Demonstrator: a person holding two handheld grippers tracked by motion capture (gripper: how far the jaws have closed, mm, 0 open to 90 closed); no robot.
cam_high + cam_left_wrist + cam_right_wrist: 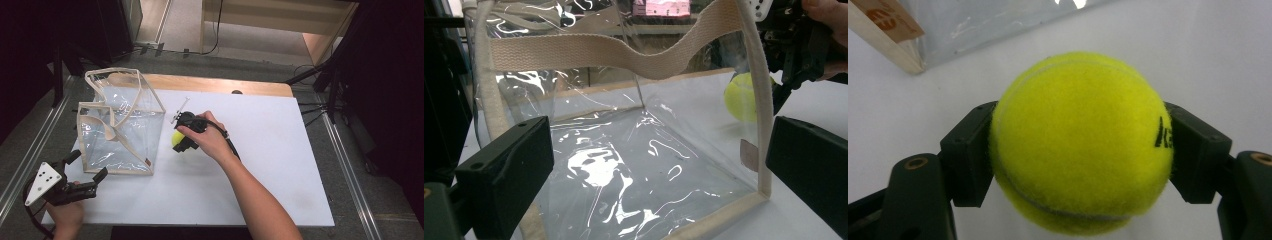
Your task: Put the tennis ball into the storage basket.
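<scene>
Beside the clear bag [121, 122], just off its right wall on the white table [260, 165], the right gripper [181, 141] is clamping a yellow tennis ball [177, 138] btw its jaws. The right gripper view is showing both pads pressing the ball's [1080, 142] sides squarely at its widest part, so the grip is looking sound; no need to re-squeeze. The left gripper [86, 171] is hovering near the bag's front left corner w/ jaws spread wide, holding nothing, the bag's wall and beige strap [624, 52] right ahead of it.

Judging by this, the step is getting the ball up and over the rim into the bag. Tips: be lifting well clear of the beige rim [145, 82] before crossing, since the soft wall is likely folding if bumped. Ideally the left gripper is steadying the bag's near edge or strap, keeping the mouth open. Be lowering the ball inside before letting go, as it's prob. bouncing or rolling out otherwise.
</scene>
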